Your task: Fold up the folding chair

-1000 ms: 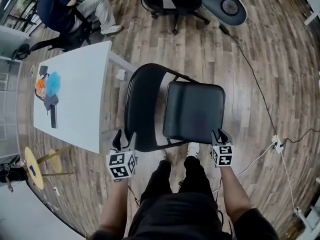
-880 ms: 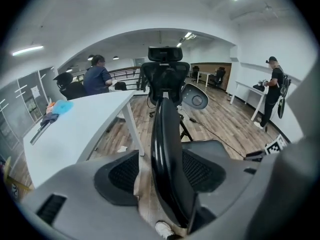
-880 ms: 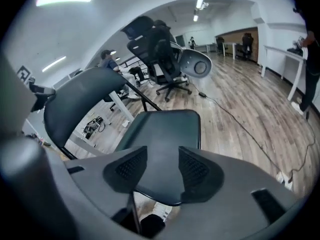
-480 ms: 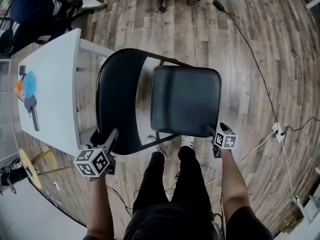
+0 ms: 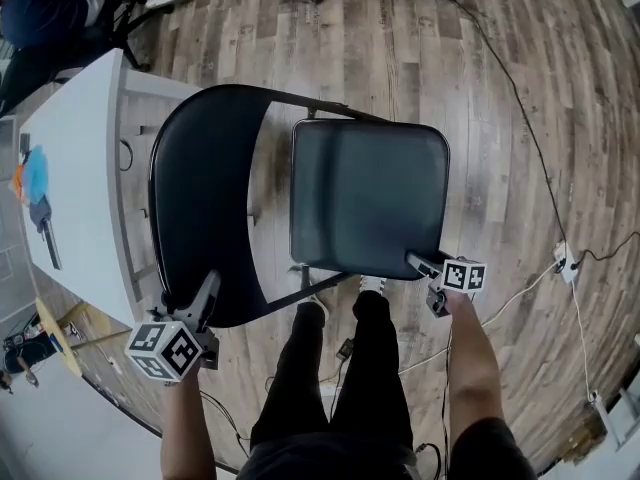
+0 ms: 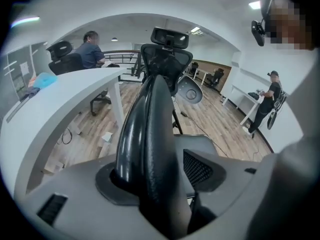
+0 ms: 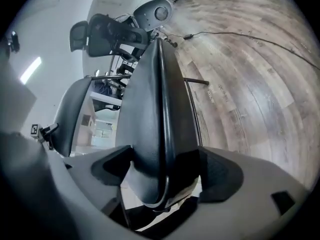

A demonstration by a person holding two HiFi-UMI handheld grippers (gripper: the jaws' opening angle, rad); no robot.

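Seat [image 5: 368,198]: black padded vinyl, smooth, soft sheen. Backrest [image 5: 200,188]: black, hard, glossy, light streaks along curve. Frame tube [image 6: 127,139]: black painted metal, glossy. Floor [image 5: 500,68]: wood planks, grey-brown grain, matt. Tabletop [image 5: 75,178]: white, smooth, matt. Trousers [image 5: 330,388]: black cloth, matt.

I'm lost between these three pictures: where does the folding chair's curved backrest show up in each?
Head view: the backrest is the black curved panel left of centre, beside the seat.
Left gripper view: the backrest stands edge-on up the middle.
Right gripper view: the backrest is at the left, beside the edge-on seat.
Shared landmark: the wooden floor, in all three views.
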